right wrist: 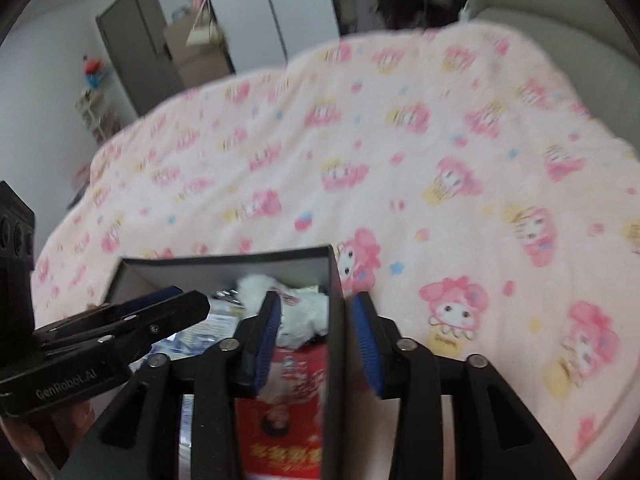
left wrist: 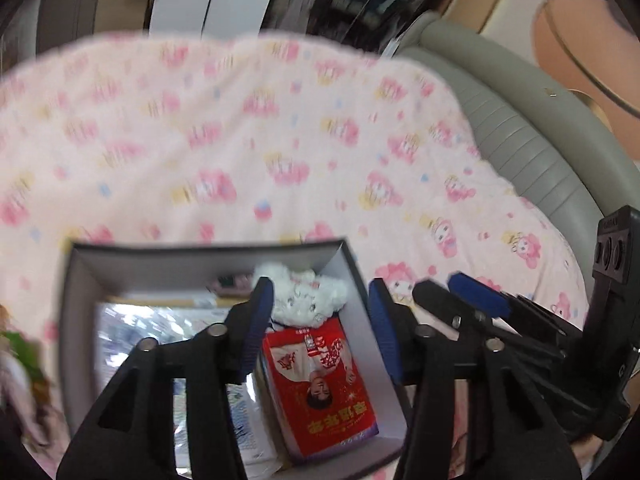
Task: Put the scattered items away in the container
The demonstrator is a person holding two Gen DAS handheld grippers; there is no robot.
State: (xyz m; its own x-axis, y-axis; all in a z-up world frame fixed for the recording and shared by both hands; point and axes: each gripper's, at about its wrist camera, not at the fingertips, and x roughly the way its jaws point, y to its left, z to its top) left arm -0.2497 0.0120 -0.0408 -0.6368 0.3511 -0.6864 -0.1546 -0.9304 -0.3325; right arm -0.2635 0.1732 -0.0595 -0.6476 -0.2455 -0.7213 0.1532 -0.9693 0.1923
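A dark cardboard box with a pale inside sits on the pink patterned blanket. In it lie a red packet with a face print, a white plush toy and shiny foil packets. My left gripper is open and empty over the box's right half. My right gripper is open, its jaws either side of the box's right wall, not closed on it. The box, red packet and plush toy also show in the right wrist view. Each gripper shows in the other's view.
A grey padded headboard runs along the blanket's right side. A green and pale object lies at the left edge beside the box. A dark door, boxes and a small shelf stand beyond the bed.
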